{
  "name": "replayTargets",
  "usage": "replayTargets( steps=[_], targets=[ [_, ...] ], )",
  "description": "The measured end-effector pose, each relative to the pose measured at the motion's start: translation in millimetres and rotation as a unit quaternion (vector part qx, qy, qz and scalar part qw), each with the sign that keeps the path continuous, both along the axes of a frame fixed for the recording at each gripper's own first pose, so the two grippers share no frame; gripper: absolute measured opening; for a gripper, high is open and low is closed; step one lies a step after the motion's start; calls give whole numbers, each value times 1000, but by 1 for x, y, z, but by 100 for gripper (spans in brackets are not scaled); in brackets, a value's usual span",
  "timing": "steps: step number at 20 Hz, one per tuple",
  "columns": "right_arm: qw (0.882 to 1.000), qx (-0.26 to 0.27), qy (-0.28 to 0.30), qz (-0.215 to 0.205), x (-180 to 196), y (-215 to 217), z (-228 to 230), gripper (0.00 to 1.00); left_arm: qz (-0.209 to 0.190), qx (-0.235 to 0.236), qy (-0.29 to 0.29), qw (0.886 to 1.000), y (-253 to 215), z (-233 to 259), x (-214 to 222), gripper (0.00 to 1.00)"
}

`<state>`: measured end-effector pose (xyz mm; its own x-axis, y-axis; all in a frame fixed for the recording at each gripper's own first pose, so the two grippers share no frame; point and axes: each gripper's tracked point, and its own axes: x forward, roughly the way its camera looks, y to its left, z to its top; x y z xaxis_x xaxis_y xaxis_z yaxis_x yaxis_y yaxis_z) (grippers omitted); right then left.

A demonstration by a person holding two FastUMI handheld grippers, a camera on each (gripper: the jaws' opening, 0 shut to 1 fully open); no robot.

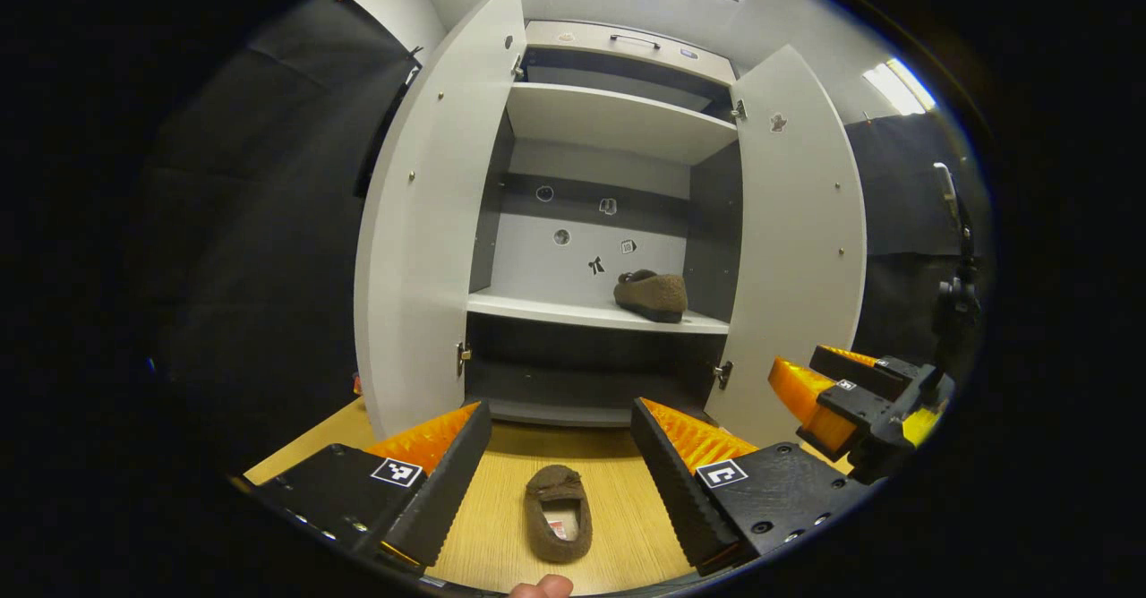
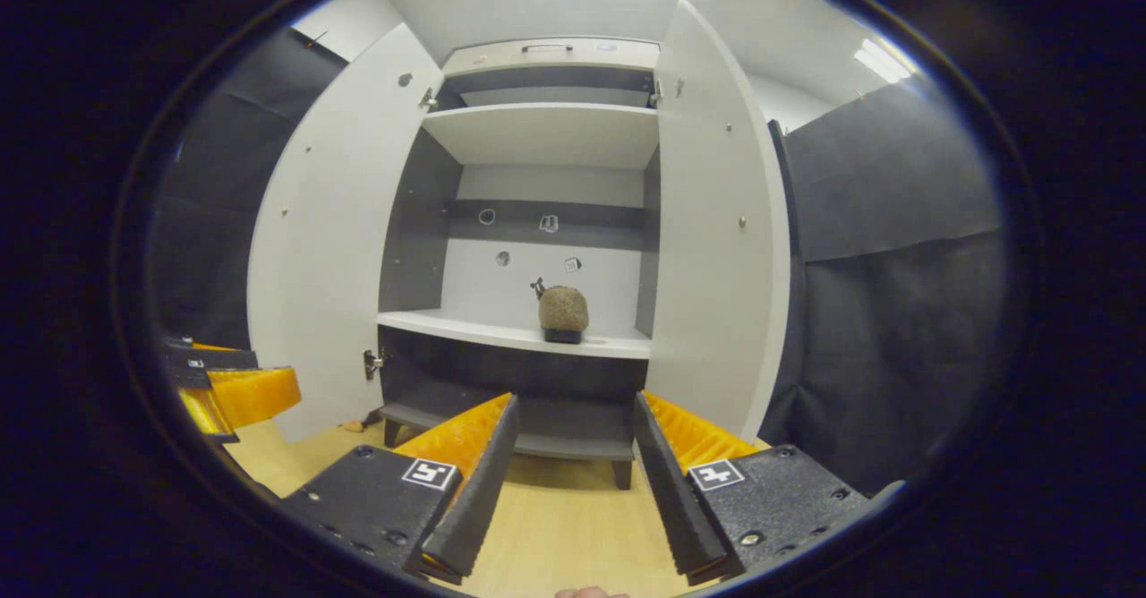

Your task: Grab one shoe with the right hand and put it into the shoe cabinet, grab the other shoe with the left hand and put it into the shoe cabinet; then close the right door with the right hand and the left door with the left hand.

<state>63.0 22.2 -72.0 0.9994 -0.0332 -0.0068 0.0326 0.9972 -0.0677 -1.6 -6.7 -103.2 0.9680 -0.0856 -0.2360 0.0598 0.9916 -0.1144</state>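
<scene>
A brown slipper [image 1: 558,514] lies on the wooden floor, toe toward the shoe cabinet [image 1: 609,115]. My left gripper [image 1: 560,477] hangs open above it, one finger on each side, not touching. The second brown slipper [image 1: 652,294] rests on the cabinet's middle shelf, toward the right; in the right gripper view this shelved slipper [image 2: 563,311] shows heel-on. My right gripper [image 2: 573,482] is open and holds nothing, facing the cabinet from the floor side; the right gripper [image 1: 837,397] also appears at the right of the left gripper view. Both doors, the left door [image 1: 430,222] and the right door [image 1: 797,240], stand wide open.
An upper shelf [image 1: 618,119] and a dark lower compartment [image 1: 582,370] are in the cabinet. A black stand [image 1: 958,294] rises at the far right. Black cloth walls flank both doors. A fingertip [image 1: 542,587] shows at the bottom edge.
</scene>
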Motion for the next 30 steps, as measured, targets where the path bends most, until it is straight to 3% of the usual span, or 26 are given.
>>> replayTargets(
  steps=[2,9,12,15,22,30],
  targets=[
    [1000,3,13,3,-8,-1,-14,95,-2,-1,23,1000,-1,-17,0,95],
    [999,9,32,-1,-19,-8,-25,97,-8,-13,130,991,6,-80,-3,95],
    [999,16,33,-6,-22,-11,-25,97,-24,-44,216,975,0,-122,-7,95],
    [999,10,37,-10,-22,-17,-27,97,-28,-75,264,961,1,-151,-4,96],
    [999,4,46,-24,-21,-31,-31,97,6,-26,314,949,26,-228,13,96],
    [998,-8,57,-33,-12,-41,-36,97,15,-39,345,938,23,-279,26,96]
  ],
)
